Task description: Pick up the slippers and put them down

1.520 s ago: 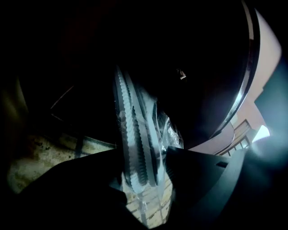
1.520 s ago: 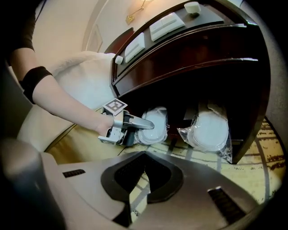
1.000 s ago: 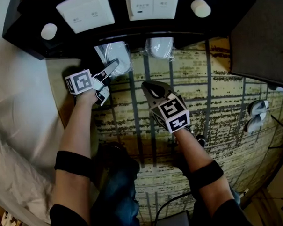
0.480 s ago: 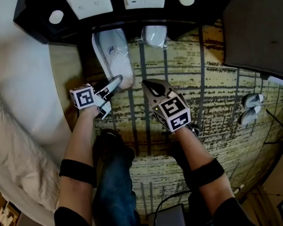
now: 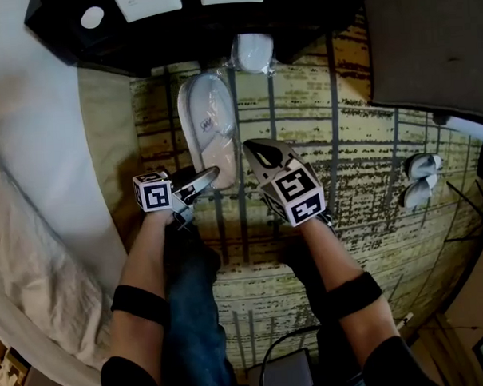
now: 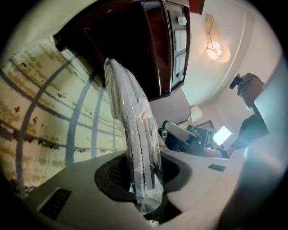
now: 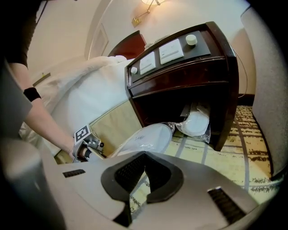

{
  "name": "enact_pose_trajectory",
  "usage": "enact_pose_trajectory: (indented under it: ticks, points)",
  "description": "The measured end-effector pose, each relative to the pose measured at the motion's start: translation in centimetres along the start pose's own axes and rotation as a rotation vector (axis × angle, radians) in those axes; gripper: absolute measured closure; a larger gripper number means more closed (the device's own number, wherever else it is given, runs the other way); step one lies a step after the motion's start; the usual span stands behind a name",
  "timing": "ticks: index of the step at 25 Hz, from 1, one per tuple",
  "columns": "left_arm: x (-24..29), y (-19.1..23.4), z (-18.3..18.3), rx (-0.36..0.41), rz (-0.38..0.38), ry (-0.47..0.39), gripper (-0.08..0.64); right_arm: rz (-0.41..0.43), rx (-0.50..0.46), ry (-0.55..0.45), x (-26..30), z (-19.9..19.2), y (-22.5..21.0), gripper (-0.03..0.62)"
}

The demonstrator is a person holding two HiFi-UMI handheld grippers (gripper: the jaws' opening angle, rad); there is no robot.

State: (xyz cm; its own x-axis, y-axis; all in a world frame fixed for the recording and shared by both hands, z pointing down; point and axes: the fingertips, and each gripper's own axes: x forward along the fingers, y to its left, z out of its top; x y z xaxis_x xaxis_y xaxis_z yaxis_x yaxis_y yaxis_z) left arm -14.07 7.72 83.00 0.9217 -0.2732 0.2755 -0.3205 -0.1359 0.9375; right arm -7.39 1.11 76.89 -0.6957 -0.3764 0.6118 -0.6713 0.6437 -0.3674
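At the left of the frame the bed runs along the whole edge, its white cover hanging close beside the person's left arm, so there is little room to swing that way. The left gripper has its fingers pinching the near end of the wrapped slippers. In the left gripper view the plastic sleeve and white soles stand clamped between the pads. The pack reaches from the fingers towards the upper middle of the frame, out in front of the nightstand, and looks held off the carpet rather than lying on it.

So the pick-up of this 1 pack appears done, and setting it down is left. A second wrapped pack sits at the top middle, tucked under the nightstand's dark edge and touched by neither gripper. If it counts, that makes 2 to handle.

Just right of centre the right gripper hangs with its fingers pressed together on nothing, close beside the held pack. It could crowd a set-down there.

Open carpet spreads across the middle and right. It is bounded by a dark slab at the upper right and a pale pair at the right edge.
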Motion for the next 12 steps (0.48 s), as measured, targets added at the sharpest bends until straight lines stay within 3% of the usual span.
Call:
enact_pose_trajectory:
  ticks: [12]
  points:
    - [2.3, 4.4, -7.7, -0.061, -0.015, 0.120, 0.454, -0.015, -0.002, 0.040, 1.2, -4.8, -0.8, 0.591]
